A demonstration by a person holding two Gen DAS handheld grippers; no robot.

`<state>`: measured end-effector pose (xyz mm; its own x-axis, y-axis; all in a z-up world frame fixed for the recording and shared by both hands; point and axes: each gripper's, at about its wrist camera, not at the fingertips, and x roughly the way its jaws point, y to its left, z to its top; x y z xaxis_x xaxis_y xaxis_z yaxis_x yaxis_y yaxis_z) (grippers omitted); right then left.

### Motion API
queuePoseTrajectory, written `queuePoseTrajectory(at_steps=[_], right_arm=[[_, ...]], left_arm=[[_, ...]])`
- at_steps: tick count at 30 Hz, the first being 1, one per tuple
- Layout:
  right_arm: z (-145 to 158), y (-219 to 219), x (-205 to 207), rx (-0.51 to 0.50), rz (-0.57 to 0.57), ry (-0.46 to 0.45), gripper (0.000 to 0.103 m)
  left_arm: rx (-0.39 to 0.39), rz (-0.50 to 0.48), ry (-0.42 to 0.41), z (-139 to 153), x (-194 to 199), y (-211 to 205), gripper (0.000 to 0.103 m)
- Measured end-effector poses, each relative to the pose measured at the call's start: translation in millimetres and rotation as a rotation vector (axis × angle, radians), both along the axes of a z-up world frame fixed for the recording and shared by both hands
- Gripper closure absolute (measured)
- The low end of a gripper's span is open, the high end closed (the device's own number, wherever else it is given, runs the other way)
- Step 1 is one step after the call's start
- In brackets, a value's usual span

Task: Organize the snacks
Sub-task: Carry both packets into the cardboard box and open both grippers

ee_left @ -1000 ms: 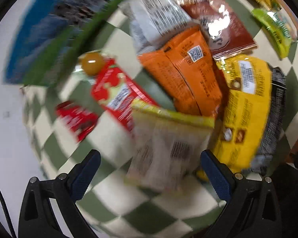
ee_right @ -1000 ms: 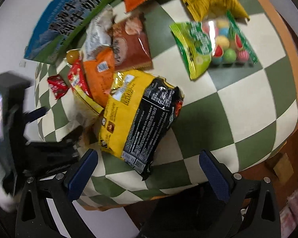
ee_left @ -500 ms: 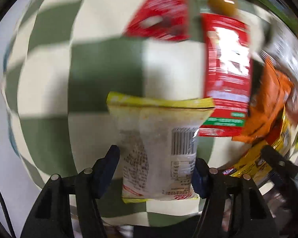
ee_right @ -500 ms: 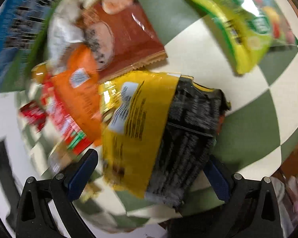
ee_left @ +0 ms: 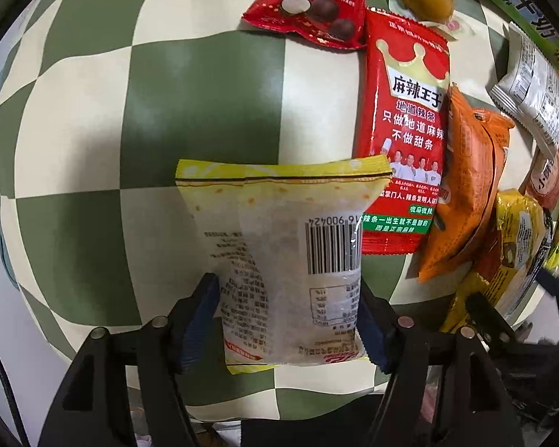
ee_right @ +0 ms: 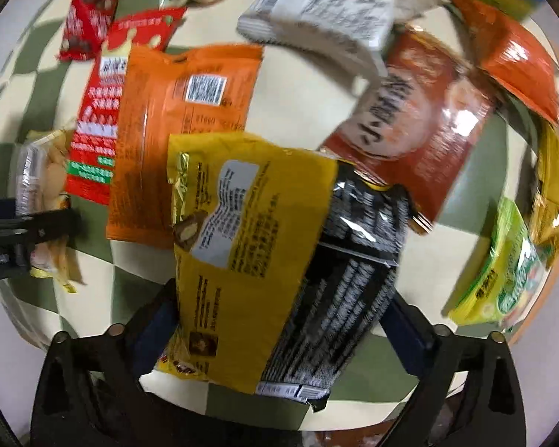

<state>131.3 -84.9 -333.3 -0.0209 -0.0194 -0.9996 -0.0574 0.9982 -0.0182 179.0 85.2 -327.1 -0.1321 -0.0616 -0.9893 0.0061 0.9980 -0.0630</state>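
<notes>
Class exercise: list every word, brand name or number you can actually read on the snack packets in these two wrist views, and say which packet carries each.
"麦丽素 Mylikes": small red chocolate-ball packet.
"麻辣王子", "地道辣条", "只做地道麻辣 不做甜条": long red packet.
"900424", upside down beside the barcode: pale yellow-edged packet between the left gripper pads.
"小酥": brown-red packet; further characters blurred.
Yellow-and-black bag, white packet, orange packet: print too blurred.

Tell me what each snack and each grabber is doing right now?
Left gripper: opening, pale packet between its pads.
Pale packet: barcode side up, touching both pads.
Right gripper: astride the yellow bag.
Yellow bag: flat, back up.
Orange bag: flat, partly under the yellow bag.
Red strip packet: flat, front up.
</notes>
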Motion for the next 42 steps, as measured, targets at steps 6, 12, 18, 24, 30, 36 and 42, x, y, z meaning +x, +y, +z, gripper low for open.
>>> queuePoseTrajectory(at_steps=[6,12,18,24,30,36,42], right_arm=[[-11.2,-26.8,-20.4,0.095,-0.257,0.008,0.001],[-23.8,-26.4,-38.4,0.024,-0.292,-0.019,0.014],[-1.4,-39.0,-65.9,0.045,-0.278,-0.057,0.015],[47.0,-47.8,-75.8,0.102,-0.265,-0.088,0.015],[88.2,-66.4,-77.3,0.172,-0.238,-0.134,0.015],[161.2,-93.8,-42.7,0.238,-0.206,-0.213,0.015],[238.8,-147.6,17.3,0.287,-0.192,-0.317,0.015]], left_arm=[[0.033,0.027,-0.016,9.3,-12.8,8.5,0.037],[0.088,-0.008,-0.053,15.0,-16.9,-6.5,0.048],[0.086,0.003,-0.082,29.9,-37.4,-3.2,0.055],[0.061,-0.010,-0.117,50.7,-67.9,-9.6,0.056],[-0.026,-0.006,-0.168,98.6,-83.4,-28.3,0.056],[-0.103,-0.023,-0.268,167.0,-59.1,-60.6,0.056],[-0.176,-0.068,-0.358,240.8,37.5,-74.6,0.056]])
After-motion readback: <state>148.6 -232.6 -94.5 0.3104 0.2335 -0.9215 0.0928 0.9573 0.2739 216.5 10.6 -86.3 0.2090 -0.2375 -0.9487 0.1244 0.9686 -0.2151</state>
